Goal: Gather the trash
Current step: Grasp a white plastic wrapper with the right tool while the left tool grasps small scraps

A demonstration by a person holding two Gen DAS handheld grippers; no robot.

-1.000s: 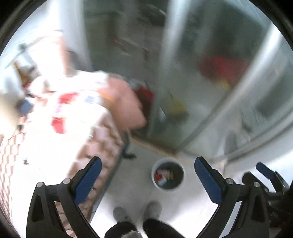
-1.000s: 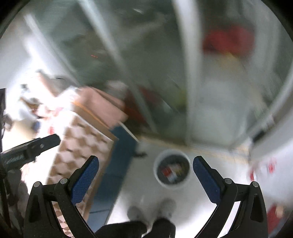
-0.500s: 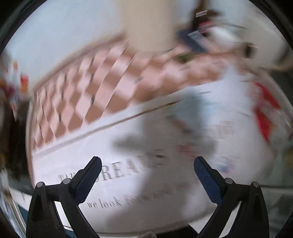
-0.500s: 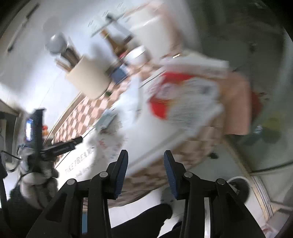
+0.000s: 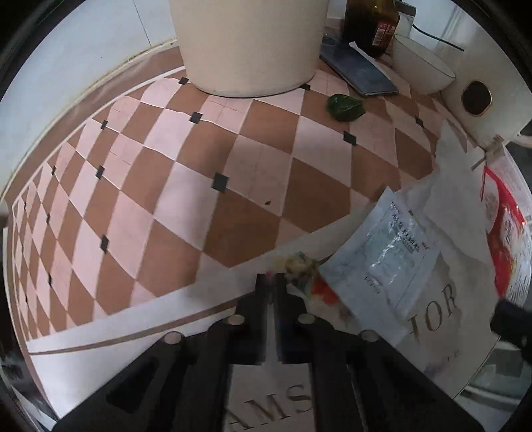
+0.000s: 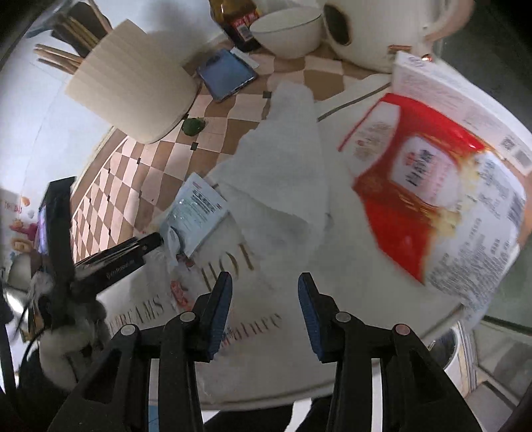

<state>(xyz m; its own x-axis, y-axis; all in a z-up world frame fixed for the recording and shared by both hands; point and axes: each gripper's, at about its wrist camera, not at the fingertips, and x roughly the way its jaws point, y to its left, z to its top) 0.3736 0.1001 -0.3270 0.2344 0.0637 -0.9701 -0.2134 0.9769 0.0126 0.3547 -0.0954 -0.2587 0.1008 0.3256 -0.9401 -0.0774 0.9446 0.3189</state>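
My left gripper is shut, its tips low on the table beside a small crumpled colourful wrapper; whether it pinches the wrapper I cannot tell. A clear plastic packet lies just right of it, also in the right wrist view. White tissue paper lies across the table. A red and white bag lies at the right. My right gripper is open and empty above the printed white cloth. The left gripper also shows there.
A cream cylinder container, a phone, a dark bottle, a white bowl and a small green wrapper stand at the back of the checkered table. A white bin stands below the table edge.
Both grippers swung from the floor bin up to the table. My left gripper went from open to shut by the wrapper. My right gripper opened wider.
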